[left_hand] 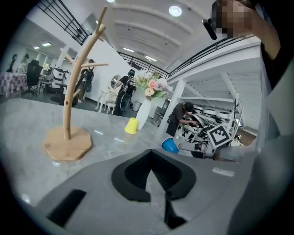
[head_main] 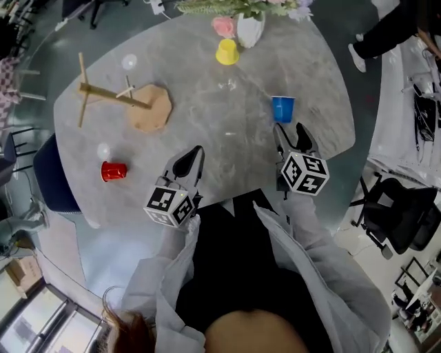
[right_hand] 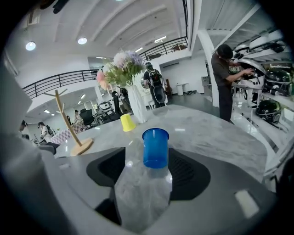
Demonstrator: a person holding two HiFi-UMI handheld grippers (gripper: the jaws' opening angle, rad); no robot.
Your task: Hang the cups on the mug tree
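flowers (head_main: 234, 7) in vase (head_main: 249, 31), cropped at top

Grey marble table (head_main: 207, 117) w/ white vase (head_main: 249, 31) of flowers (head_main: 241, 7) at far edge; black office chair (head_main: 396, 214) at right.

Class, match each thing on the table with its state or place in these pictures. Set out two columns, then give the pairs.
Things:
1. red cup
2. yellow cup
3. blue cup
4. mug tree

States:
A. upright, just ahead of the right gripper
B. standing, no cup hung on it
C. lying on its side
D. upside down beside the vase

Pairs: 1-C, 2-D, 3-A, 4-B
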